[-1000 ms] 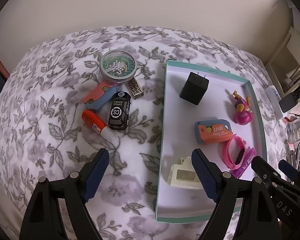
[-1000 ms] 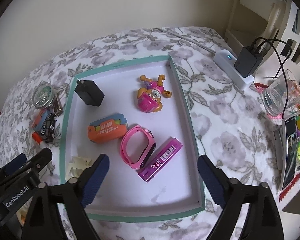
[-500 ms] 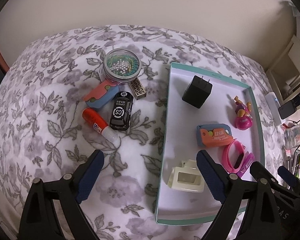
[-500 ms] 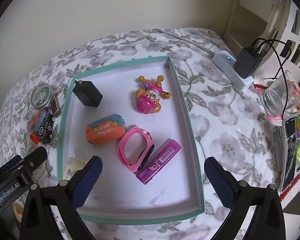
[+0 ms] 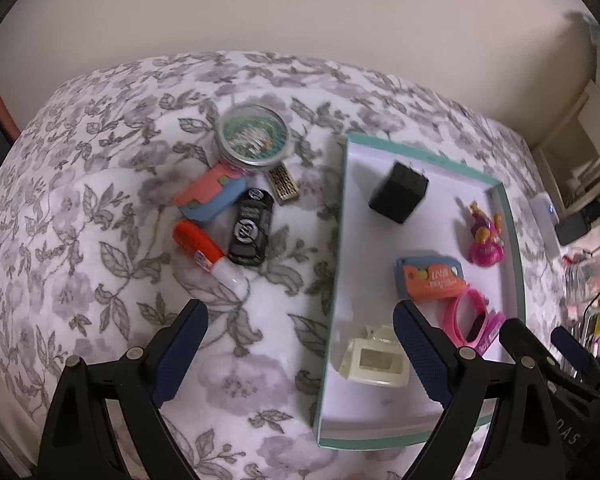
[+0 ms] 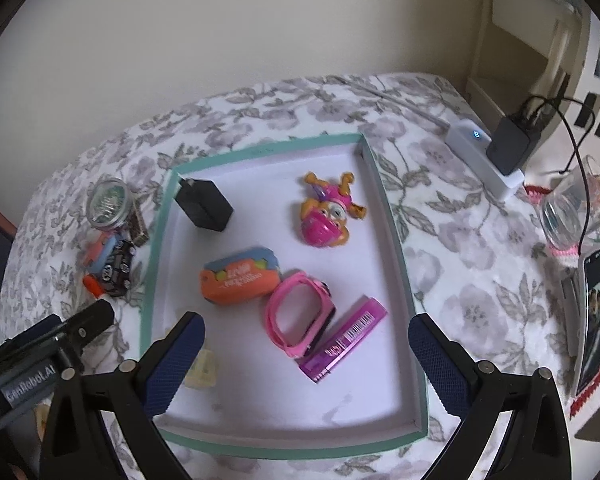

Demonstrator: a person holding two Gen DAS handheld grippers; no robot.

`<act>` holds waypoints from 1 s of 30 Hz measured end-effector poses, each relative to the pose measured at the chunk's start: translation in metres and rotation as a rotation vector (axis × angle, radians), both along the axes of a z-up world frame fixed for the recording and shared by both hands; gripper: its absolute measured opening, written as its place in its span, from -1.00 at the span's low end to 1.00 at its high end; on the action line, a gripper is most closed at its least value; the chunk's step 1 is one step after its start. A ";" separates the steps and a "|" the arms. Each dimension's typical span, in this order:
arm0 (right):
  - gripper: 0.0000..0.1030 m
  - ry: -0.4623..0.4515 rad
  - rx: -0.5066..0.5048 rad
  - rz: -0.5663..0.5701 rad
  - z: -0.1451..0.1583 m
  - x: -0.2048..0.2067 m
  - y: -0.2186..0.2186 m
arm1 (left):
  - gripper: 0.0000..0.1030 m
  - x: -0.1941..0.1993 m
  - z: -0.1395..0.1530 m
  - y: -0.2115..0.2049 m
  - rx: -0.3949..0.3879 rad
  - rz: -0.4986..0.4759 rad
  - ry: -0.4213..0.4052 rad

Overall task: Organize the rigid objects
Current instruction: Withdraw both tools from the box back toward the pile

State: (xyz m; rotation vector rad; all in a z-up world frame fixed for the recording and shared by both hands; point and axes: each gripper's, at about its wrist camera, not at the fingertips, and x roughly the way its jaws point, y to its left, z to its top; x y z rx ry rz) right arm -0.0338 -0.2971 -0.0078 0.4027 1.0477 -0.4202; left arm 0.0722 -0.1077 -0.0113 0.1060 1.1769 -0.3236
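Six objects lie in one tray [image 6: 392,216]; five beside it; left gripper [image 5: 300,344] and right gripper [image 6: 306,354] gape empty.

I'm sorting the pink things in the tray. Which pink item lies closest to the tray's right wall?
The purple-pink barcoded tube: its upper end nearly reaches the tray wall. The pink watch band lies left of it, and the pink dog toy sits farther back.
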 end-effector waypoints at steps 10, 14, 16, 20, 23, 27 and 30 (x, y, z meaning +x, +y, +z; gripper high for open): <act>1.00 -0.092 -0.049 0.072 0.023 0.014 0.031 | 0.82 0.030 0.030 0.061 -0.050 0.186 -0.118; 1.00 -0.126 -0.076 0.131 0.031 0.026 0.054 | 0.82 0.043 0.033 0.095 -0.084 0.267 -0.119; 1.00 -0.138 -0.071 0.169 0.032 0.034 0.068 | 0.83 0.049 0.033 0.111 -0.085 0.307 -0.118; 1.00 -0.142 -0.085 0.206 0.029 0.050 0.088 | 0.83 0.062 0.031 0.136 -0.073 0.375 -0.113; 0.99 -0.137 -0.073 0.238 0.025 0.062 0.100 | 0.83 0.070 0.026 0.153 -0.101 0.411 -0.081; 0.90 -0.118 -0.049 0.278 0.015 0.078 0.114 | 0.83 0.077 0.015 0.161 -0.120 0.431 -0.023; 0.81 -0.101 -0.023 0.301 0.005 0.090 0.121 | 0.83 0.081 0.005 0.158 -0.125 0.423 0.015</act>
